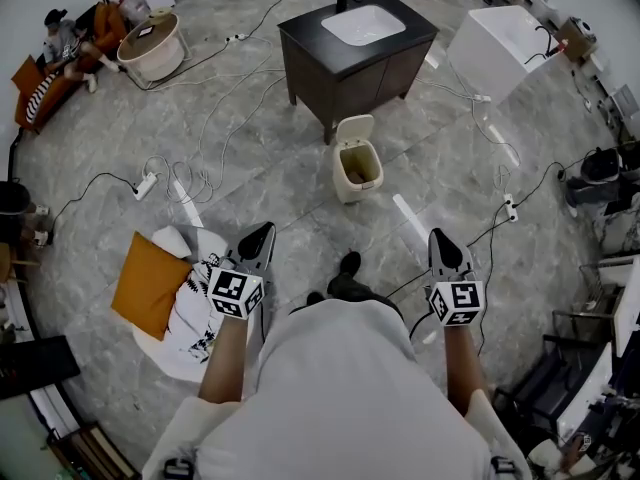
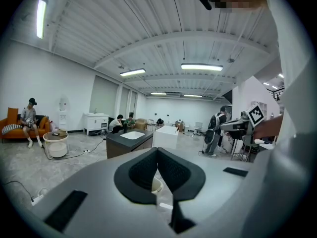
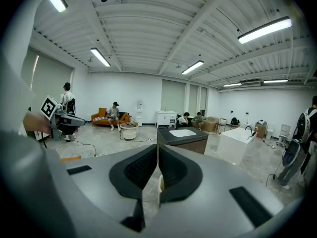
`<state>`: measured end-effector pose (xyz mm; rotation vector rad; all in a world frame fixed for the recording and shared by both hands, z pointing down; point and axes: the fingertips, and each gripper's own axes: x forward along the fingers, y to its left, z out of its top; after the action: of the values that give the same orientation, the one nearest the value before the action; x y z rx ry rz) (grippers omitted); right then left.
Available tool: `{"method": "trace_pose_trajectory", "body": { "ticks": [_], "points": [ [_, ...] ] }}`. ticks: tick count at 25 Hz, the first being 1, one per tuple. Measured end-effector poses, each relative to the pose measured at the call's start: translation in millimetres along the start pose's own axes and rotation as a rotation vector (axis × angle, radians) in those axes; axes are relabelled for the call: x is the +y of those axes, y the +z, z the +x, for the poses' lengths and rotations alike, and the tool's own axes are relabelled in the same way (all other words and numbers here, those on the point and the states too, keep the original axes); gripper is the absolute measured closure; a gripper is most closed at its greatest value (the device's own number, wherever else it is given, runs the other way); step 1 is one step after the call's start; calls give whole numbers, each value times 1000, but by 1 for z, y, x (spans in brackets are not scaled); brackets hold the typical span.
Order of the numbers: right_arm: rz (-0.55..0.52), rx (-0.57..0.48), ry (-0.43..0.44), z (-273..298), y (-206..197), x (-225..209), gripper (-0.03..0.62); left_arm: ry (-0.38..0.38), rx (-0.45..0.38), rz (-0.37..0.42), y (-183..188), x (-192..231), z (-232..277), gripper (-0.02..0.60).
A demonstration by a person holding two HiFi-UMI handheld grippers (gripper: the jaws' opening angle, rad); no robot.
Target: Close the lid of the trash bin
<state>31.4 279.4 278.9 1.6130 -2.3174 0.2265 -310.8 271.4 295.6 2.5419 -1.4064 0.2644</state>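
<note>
A cream trash bin (image 1: 356, 164) stands on the marble floor in front of a dark cabinet, its lid (image 1: 353, 126) tipped up and open. Both grippers are held at waist height, well short of the bin and pointing toward it. My left gripper (image 1: 260, 232) is shut with nothing in it, and so is my right gripper (image 1: 439, 236). In the left gripper view the jaws meet at the left gripper (image 2: 157, 150), and a sliver of the bin (image 2: 156, 185) shows beneath them. In the right gripper view the right gripper (image 3: 157, 148) is likewise shut, with the bin (image 3: 160, 182) peeking through.
Behind the bin stands the dark cabinet (image 1: 330, 78) with a white sink. A white block (image 1: 500, 40) stands to its right. Cables and a power strip (image 1: 146, 184) trail over the floor. An orange cushion (image 1: 148, 283) lies on a white seat at my left. A person (image 1: 62, 40) sits on a far sofa.
</note>
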Motion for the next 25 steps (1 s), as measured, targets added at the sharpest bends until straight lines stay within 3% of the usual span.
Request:
{"method": "trace_pose_trajectory", "body": {
  "ticks": [9, 25],
  "points": [
    [14, 14, 33, 42, 1, -19, 560, 13, 18, -2, 7, 10, 39, 565],
    [48, 33, 70, 125, 10, -90, 560, 0, 48, 16, 38, 13, 151, 565]
  ]
}}
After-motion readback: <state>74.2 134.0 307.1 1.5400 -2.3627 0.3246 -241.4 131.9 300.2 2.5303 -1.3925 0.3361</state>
